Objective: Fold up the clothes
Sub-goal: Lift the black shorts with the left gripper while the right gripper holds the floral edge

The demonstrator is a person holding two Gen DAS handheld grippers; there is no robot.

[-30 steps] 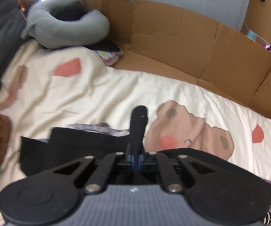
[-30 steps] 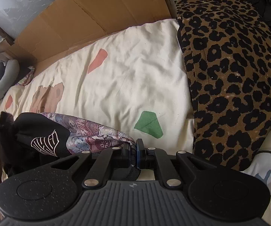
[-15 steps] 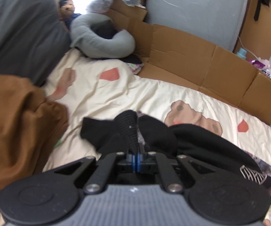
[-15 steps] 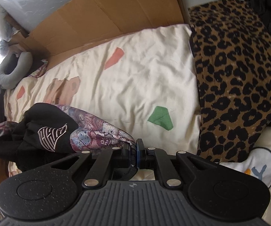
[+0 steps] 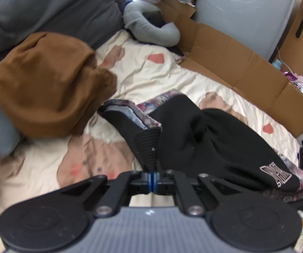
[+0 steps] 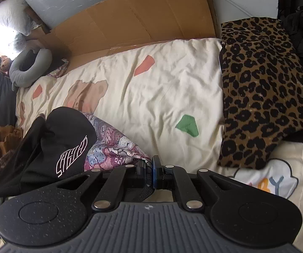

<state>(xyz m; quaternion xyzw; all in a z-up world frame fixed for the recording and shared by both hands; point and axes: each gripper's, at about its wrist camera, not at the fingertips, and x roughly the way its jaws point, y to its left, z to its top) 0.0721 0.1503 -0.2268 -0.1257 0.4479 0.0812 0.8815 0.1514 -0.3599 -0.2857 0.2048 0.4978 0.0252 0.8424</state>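
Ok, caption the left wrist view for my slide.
Left gripper shut on the ribbed cuff of a black jacket lying on the bed, beside a brown garment.

Bed (image 6: 151,97) is wearing a cream sheet with bear and colour-patch prints. Lying directly on it: black jacket (image 5: 214,143) with paisley lining, brown garment (image 5: 46,84) bunched at 1 end, grey neck pillow (image 5: 151,27), leopard-print fabric (image 6: 263,88) at the other end, cardboard (image 6: 140,19) leaning along the far edge.
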